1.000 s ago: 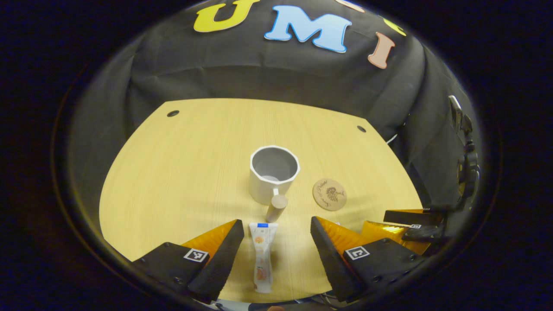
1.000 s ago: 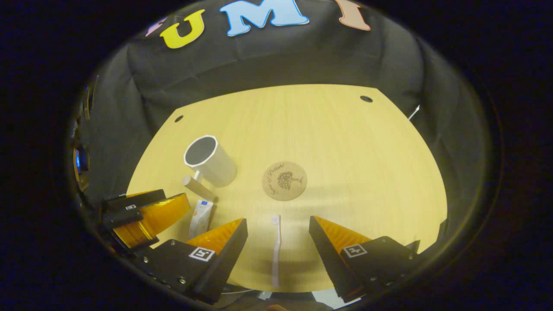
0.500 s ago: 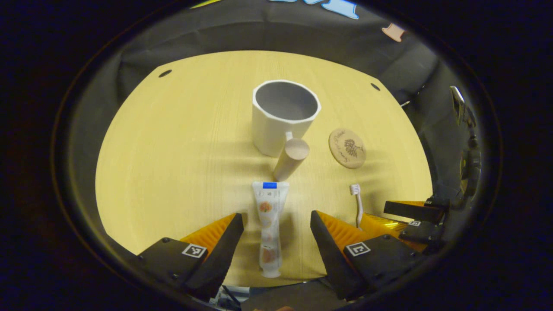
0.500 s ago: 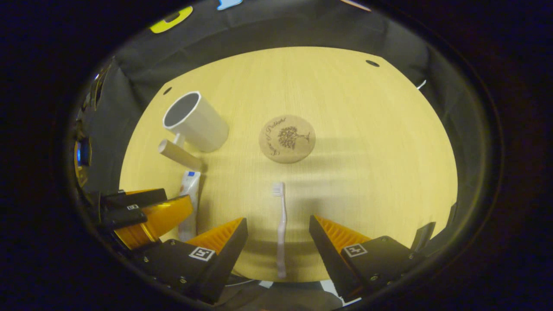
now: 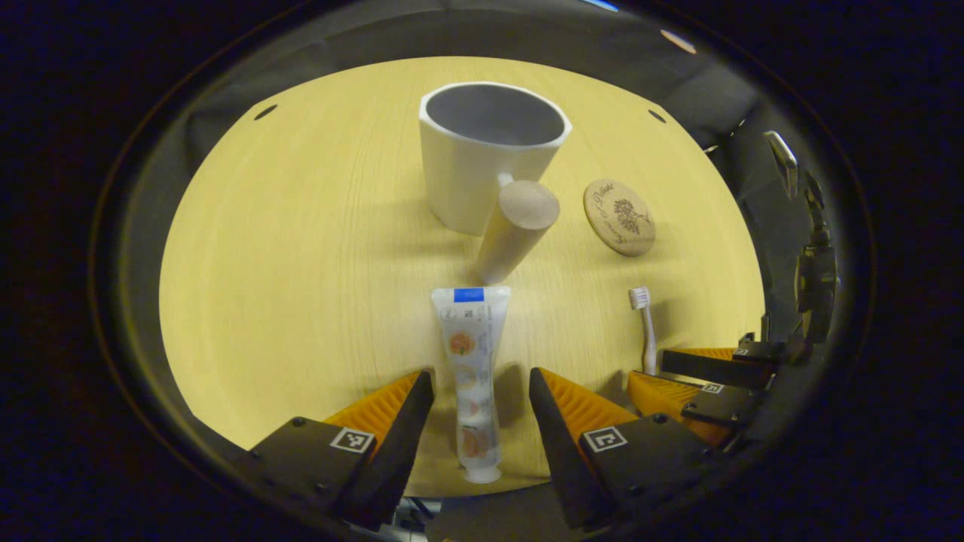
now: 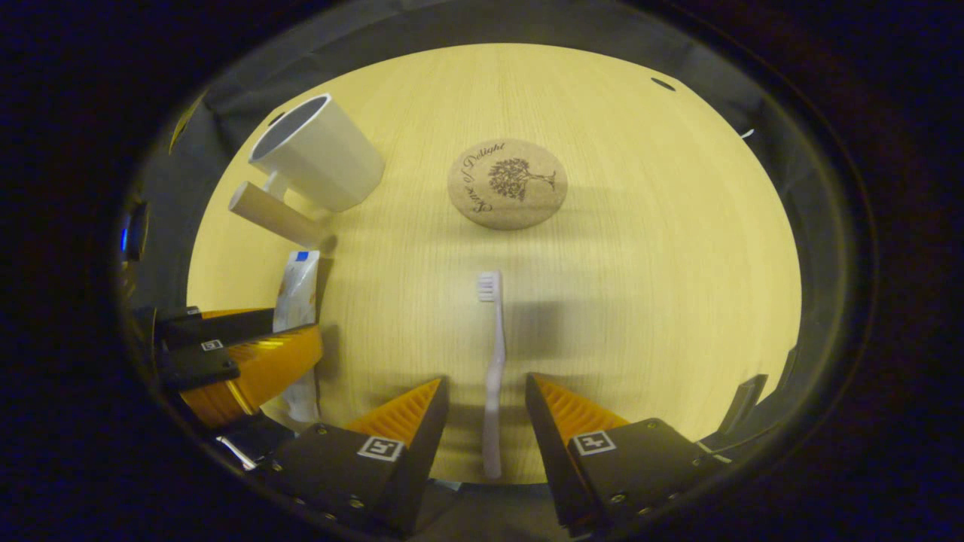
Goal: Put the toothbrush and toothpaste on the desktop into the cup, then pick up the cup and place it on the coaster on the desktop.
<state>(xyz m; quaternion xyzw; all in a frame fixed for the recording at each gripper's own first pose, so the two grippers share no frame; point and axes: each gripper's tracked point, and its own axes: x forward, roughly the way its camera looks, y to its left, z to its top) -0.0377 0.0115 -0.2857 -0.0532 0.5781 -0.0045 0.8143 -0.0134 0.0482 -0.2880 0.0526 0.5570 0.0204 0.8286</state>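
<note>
Pale wood grain is running across the table (image 5: 301,248) beneath us as we are holding a hand-held gripper in each hand, low over its near edge.

In the left gripper view, we are keeping the left hand-held gripper (image 5: 479,391) spread, its fingers (image 5: 403,421) flanking the lower half of the toothpaste (image 5: 472,369) with a gap on either side. The tube is lying flat, cap toward us, crimped end pointing at the cup (image 5: 482,150). That white cup is standing upright near the middle of the table, and its wooden peg handle (image 5: 516,229) is sticking out toward the tube's far end. To the right of the cup, apart from it, the round cork coaster (image 5: 619,217) is lying bare. Further right, the toothbrush (image 5: 646,327) is lying with bristles away from us, beside the other tool.

In the right gripper view, the cup (image 6: 320,154) is sitting at far left, with the toothpaste (image 6: 297,301) below it running under the left tool. The coaster (image 6: 506,184) is lying ahead of centre. We are holding the right hand-held gripper (image 6: 486,395) parted around the toothbrush (image 6: 493,361), whose handle is running between the fingers (image 6: 561,410) without either one pressing it.
</note>
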